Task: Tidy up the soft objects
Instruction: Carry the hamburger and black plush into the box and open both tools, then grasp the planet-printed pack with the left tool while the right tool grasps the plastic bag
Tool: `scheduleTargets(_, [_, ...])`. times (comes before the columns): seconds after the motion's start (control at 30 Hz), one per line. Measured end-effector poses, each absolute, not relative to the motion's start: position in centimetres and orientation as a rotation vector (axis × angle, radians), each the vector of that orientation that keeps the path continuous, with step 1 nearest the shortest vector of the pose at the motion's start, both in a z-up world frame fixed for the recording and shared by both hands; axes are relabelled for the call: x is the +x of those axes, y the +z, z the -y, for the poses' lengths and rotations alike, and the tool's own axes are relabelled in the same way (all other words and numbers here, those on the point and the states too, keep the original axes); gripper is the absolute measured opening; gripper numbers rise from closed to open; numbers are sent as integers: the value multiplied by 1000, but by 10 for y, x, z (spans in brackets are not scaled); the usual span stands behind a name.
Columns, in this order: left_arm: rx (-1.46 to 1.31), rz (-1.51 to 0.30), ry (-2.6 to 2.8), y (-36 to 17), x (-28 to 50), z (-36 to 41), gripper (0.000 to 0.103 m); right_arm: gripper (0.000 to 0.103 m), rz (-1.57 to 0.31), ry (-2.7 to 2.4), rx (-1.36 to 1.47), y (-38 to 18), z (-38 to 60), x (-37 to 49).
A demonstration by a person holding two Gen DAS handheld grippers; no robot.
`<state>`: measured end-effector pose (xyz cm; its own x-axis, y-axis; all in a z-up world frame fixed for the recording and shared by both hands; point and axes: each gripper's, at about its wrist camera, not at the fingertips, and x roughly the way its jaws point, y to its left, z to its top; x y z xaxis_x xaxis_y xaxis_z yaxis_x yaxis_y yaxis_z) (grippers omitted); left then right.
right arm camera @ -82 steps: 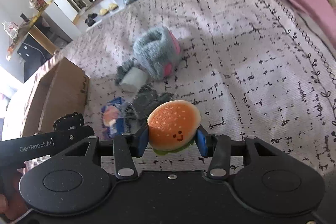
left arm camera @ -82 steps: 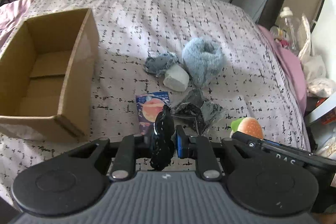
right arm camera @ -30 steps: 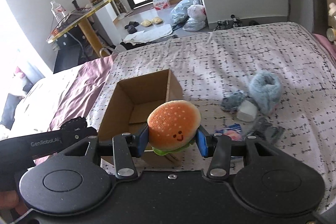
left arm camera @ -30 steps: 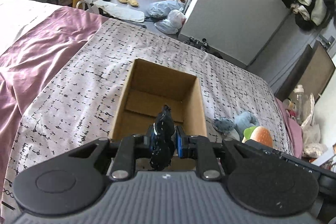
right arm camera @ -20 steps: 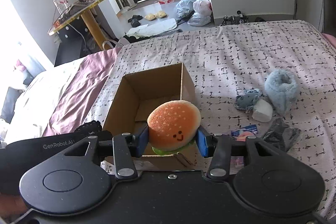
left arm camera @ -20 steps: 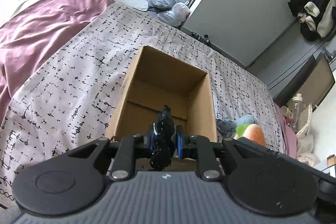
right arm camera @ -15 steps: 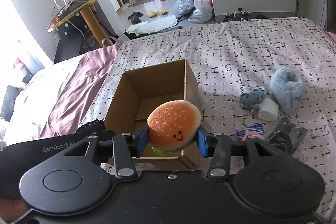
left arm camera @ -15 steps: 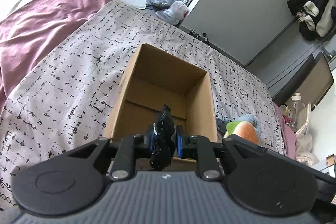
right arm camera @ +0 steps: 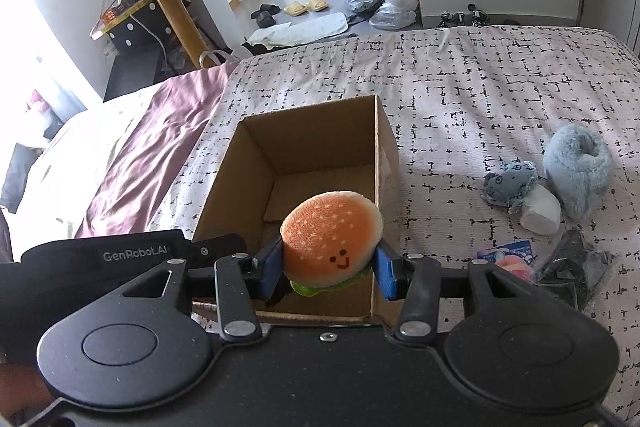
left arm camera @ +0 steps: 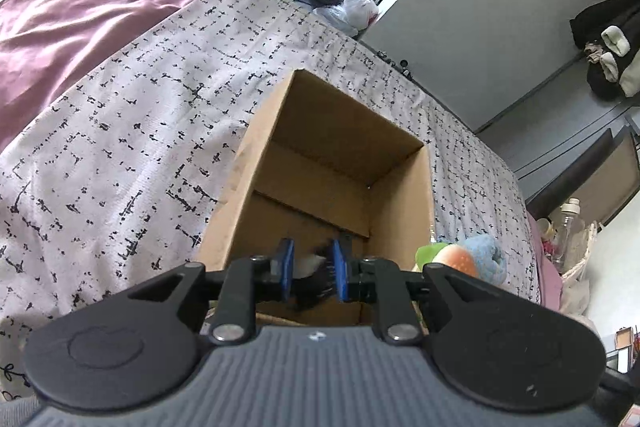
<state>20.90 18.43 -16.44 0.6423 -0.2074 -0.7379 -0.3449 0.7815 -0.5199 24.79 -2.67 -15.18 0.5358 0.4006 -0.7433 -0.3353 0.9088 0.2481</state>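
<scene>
Left fingers [left arm camera: 312, 277] now released, dark item [left arm camera: 320, 285] blurred; right fingers [right arm camera: 328, 273] grasp one burger plush [right arm camera: 331, 239].

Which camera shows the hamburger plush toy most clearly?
The right wrist view: the hamburger plush toy sits whole between the right gripper fingers. The left wrist view shows only part of it, behind that gripper's body.
</scene>
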Motion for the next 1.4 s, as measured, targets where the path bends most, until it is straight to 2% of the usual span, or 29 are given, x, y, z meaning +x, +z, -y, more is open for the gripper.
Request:
scheduleTargets(0.33, [-729, -837, 116, -161, 203, -194, 24, 48, -935, 462, 80, -160, 15, 252])
scheduleTargets(0.47, [-757, -793, 157, -156, 193, -200, 35, 61, -944, 475, 73, -162, 13, 251])
scheduleTargets(0.63, [-747, -791, 137, -153, 192, -198, 47, 66, -938, 481, 100, -156, 22, 245])
scheduleTargets(0.77, [-779, -792, 119, -153, 188, -199, 65, 69, -925, 467, 99, -150, 36, 239])
scheduleTargets(0.8, [-792, -786, 119, -153, 186, -199, 72, 71, -923, 467, 104, -149, 41, 237])
scheduleTargets(0.87, [-810, -784, 136, -152, 183, -200, 78, 75, -917, 459, 107, -146, 50, 234])
scheduleTargets(1.07, [-748, -784, 151, -140, 179, -191, 81, 77, -907, 426, 121, -144, 76, 226])
scheduleTargets(1.17, [-693, -791, 127, -131, 179, -180, 81, 84, -895, 412, 127, -141, 87, 221])
scheduleTargets(1.27, [-647, -770, 94, -119, 175, -167, 82, 86, -883, 403, 137, -139, 99, 219])
scheduleTargets(1.4, [-575, -752, 94, -107, 170, -147, 88, 91, -871, 393, 160, -137, 116, 216])
